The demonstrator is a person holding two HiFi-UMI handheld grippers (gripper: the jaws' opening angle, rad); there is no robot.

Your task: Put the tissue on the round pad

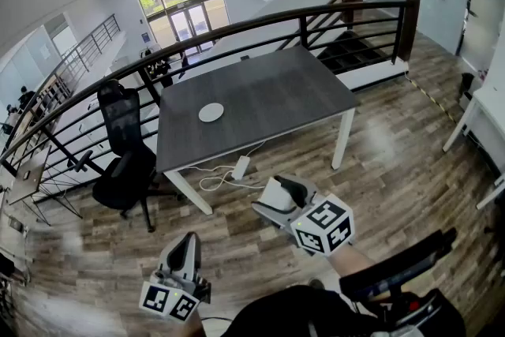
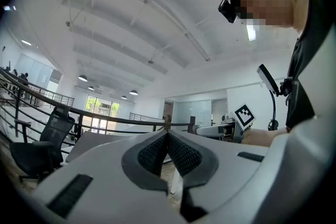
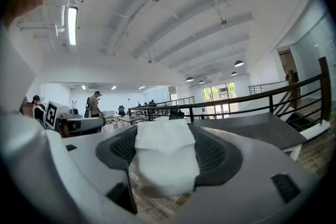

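The round white pad lies on the dark grey table, towards its left side. My right gripper hovers over the wooden floor in front of the table, well short of the pad. In the right gripper view its jaws are shut on a folded white tissue, which fills the gap between the dark pads. My left gripper is low at the bottom left. In the left gripper view its pads meet at the tips with nothing between them.
A black office chair stands at the table's left end. A white power strip with cables lies on the floor under the table's front edge. A dark railing runs behind the table. A white table stands at the right.
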